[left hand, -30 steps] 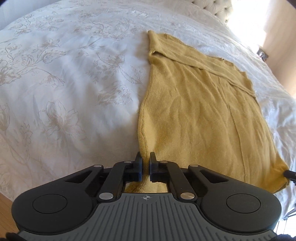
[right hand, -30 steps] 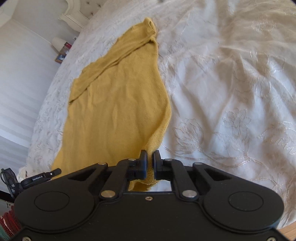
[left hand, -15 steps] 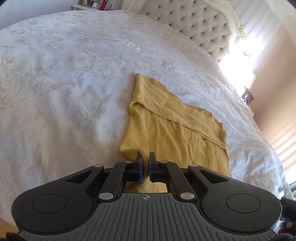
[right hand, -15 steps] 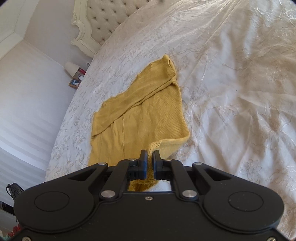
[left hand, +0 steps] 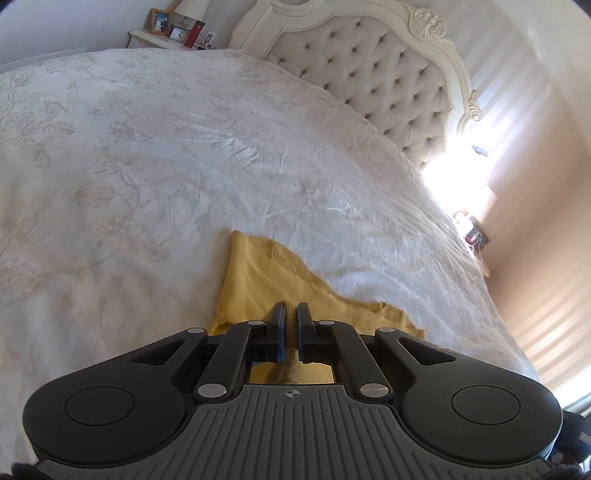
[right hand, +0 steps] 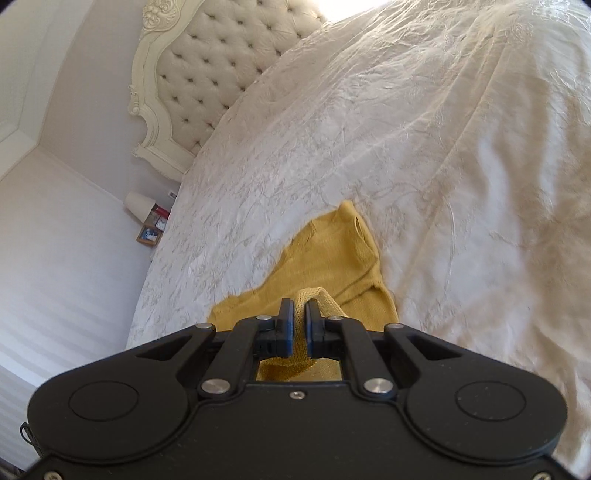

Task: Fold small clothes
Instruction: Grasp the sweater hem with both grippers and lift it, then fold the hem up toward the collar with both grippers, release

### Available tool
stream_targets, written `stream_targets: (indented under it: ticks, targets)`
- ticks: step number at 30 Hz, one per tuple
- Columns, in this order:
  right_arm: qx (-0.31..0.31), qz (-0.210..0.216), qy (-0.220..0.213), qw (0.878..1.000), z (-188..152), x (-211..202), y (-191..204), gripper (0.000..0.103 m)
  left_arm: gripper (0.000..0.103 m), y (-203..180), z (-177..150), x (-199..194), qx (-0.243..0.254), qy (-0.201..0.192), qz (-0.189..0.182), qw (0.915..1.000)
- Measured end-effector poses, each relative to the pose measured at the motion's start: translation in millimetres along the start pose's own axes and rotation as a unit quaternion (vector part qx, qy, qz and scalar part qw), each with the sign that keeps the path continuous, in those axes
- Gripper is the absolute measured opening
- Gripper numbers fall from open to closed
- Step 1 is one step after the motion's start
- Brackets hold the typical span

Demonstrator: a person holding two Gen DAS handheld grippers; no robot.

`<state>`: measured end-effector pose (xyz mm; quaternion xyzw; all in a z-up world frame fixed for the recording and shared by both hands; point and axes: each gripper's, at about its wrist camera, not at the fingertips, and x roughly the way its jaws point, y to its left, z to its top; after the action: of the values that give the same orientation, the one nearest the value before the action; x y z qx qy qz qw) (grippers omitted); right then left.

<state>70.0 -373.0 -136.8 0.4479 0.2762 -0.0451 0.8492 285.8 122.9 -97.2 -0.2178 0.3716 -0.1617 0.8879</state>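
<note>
A mustard-yellow knit garment (left hand: 258, 280) lies on the white bedspread (left hand: 184, 166). My left gripper (left hand: 290, 314) is shut on its near hem, and the cloth runs back between the jaws. In the right wrist view the same garment (right hand: 332, 258) shows with its far shoulder and neck end flat on the bed. My right gripper (right hand: 299, 310) is shut on the other corner of the hem, whose ribbed edge (right hand: 317, 295) loops over the fingers. Both grippers hold the hem raised over the garment's far part. The near part of the garment is hidden under the grippers.
A tufted cream headboard (left hand: 388, 85) stands at the far end of the bed. A nightstand (left hand: 162, 37) holds a photo frame, clock and red bottle (left hand: 189, 34). A lamp (right hand: 138, 205) stands beside the bed. Bright window light (left hand: 450, 173) glares at the right.
Both grippers have carried the hem up and forward towards the garment's far end. The visible yellow cloth has shrunk from a long spread panel to a short piece ahead of the fingers.
</note>
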Motion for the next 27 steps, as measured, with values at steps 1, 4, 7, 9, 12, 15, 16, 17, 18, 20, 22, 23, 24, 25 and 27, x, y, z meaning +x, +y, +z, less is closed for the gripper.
stream_targets:
  ticks: [1, 4, 7, 9, 12, 15, 16, 17, 18, 20, 22, 23, 24, 25, 27]
  targets:
    - [0.002, -0.004, -0.003, 1.0, 7, 10, 1, 0.014, 0.006, 0, 7, 7, 0.001, -0.004, 0.001, 1.0]
    - [0.006, -0.016, -0.005, 1.0, 21, 37, 3, 0.014, 0.006, 3, 29, 28, -0.001, -0.013, 0.005, 0.9999]
    - [0.002, -0.037, 0.002, 0.999, 31, 63, 6, 0.014, 0.006, 6, 47, 49, 0.004, -0.007, 0.013, 0.9999]
    - [0.002, -0.049, 0.007, 0.999, 33, 77, 7, 0.014, 0.006, 5, 53, 62, 0.026, 0.013, 0.01, 0.9995]
    - [-0.001, -0.062, 0.02, 0.998, 32, 90, 10, 0.014, 0.01, 4, 50, 82, 0.056, 0.061, 0.0, 0.9965]
    - [-0.004, -0.077, 0.036, 0.996, 26, 97, 9, 0.014, 0.04, 12, 30, 97, 0.056, 0.11, 0.012, 0.9923]
    - [-0.003, -0.081, 0.04, 0.996, 23, 99, 7, 0.014, 0.043, 14, 23, 99, 0.057, 0.119, 0.014, 0.9912]
    - [-0.002, -0.085, 0.044, 0.995, 21, 99, 6, 0.014, 0.045, 16, 16, 101, 0.06, 0.13, 0.019, 0.9895]
    - [-0.001, -0.088, 0.048, 0.995, 19, 100, 5, 0.014, 0.047, 16, 9, 103, 0.066, 0.141, 0.026, 0.9874]
    - [-0.001, -0.09, 0.055, 0.994, 16, 99, 3, 0.014, 0.052, 15, -5, 106, 0.083, 0.16, 0.036, 0.983]
    - [-0.004, -0.09, 0.06, 0.994, 15, 99, 3, 0.014, 0.052, 14, -13, 110, 0.099, 0.173, 0.036, 0.9792]
    - [-0.004, -0.087, 0.061, 0.994, 15, 98, 2, 0.014, 0.052, 12, -16, 112, 0.106, 0.177, 0.035, 0.9779]
    - [-0.002, -0.082, 0.063, 0.995, 15, 98, 1, 0.014, 0.052, 9, -16, 113, 0.111, 0.175, 0.034, 0.9776]
    - [-0.003, -0.078, 0.064, 0.995, 16, 98, 1, 0.014, 0.052, 6, -15, 113, 0.115, 0.17, 0.035, 0.978]
    - [-0.006, -0.072, 0.068, 0.995, 17, 98, 0, 0.014, 0.052, 2, -13, 115, 0.114, 0.164, 0.039, 0.979]
